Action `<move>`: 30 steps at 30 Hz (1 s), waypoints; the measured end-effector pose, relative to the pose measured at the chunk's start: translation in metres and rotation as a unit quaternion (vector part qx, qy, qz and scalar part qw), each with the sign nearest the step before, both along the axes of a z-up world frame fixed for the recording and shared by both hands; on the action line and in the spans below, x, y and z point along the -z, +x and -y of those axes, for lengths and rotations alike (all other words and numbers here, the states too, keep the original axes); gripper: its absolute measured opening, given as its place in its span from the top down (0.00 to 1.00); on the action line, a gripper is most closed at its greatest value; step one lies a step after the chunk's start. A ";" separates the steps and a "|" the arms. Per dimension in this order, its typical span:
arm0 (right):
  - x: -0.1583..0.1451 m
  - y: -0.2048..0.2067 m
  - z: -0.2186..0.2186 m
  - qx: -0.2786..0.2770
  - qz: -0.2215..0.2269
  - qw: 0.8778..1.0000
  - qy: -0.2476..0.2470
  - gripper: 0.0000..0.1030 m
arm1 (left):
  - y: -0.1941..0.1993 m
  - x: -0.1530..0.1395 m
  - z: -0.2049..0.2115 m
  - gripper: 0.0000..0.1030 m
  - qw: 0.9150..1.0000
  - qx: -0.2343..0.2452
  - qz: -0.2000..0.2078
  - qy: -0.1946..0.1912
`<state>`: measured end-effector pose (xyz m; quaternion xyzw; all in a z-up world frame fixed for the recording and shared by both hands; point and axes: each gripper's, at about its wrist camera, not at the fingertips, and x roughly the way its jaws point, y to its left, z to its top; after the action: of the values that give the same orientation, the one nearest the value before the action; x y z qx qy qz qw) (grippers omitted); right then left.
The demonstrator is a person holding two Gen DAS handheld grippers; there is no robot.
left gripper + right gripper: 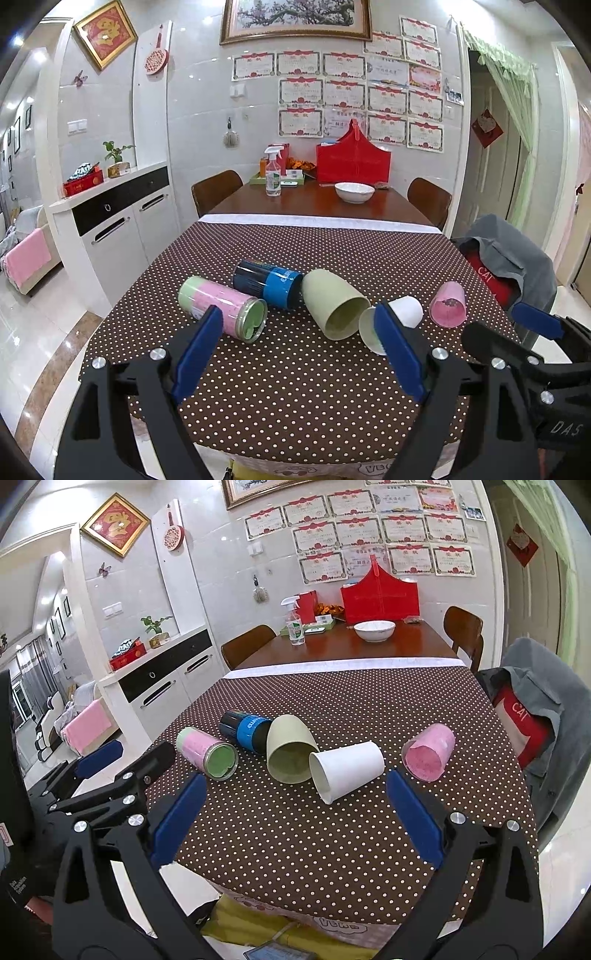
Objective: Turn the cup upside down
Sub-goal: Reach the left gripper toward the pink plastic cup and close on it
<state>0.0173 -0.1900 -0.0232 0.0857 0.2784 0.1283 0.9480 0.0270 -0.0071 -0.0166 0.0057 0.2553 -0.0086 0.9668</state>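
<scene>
Several cups lie on their sides on a dotted brown tablecloth [295,376] [295,834]: a pink-and-green cup [225,308] [205,753], a dark blue cup [267,282] [245,731], a pale green cup [334,308] [290,751], a white paper cup [402,317] [347,770] and a pink cup [448,304] [428,753]. My left gripper [301,325] is open and empty, near the table's front edge, facing the green and white cups. My right gripper [295,801] is open and empty, in front of the white cup. Each gripper shows in the other's view, the right [517,332] and the left [110,760].
Beyond the cloth, the bare wooden table [314,206] holds a white bowl [354,192], a spray bottle [273,171] and a red basket [352,158]. Chairs stand at both sides; one at the right carries a grey garment [513,254]. A white sideboard [122,218] is at the left.
</scene>
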 end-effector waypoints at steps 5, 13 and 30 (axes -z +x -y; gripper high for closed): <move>0.008 0.011 0.009 0.009 -0.019 1.000 0.009 0.07 | 0.014 0.006 0.008 0.20 1.000 0.012 -0.015 0.005; 0.025 0.027 0.034 0.039 -0.051 0.998 0.024 0.07 | 0.042 0.021 0.033 0.20 0.998 0.041 -0.048 0.026; 0.087 0.070 0.125 0.150 -0.153 0.973 0.082 0.07 | 0.125 0.080 0.139 0.20 0.975 0.141 -0.150 0.078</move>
<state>0.0872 -0.3151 -0.1104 0.2229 0.3927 -0.0076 0.8922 0.1522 -0.1460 -0.0966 0.1160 0.3941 -0.1261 0.9030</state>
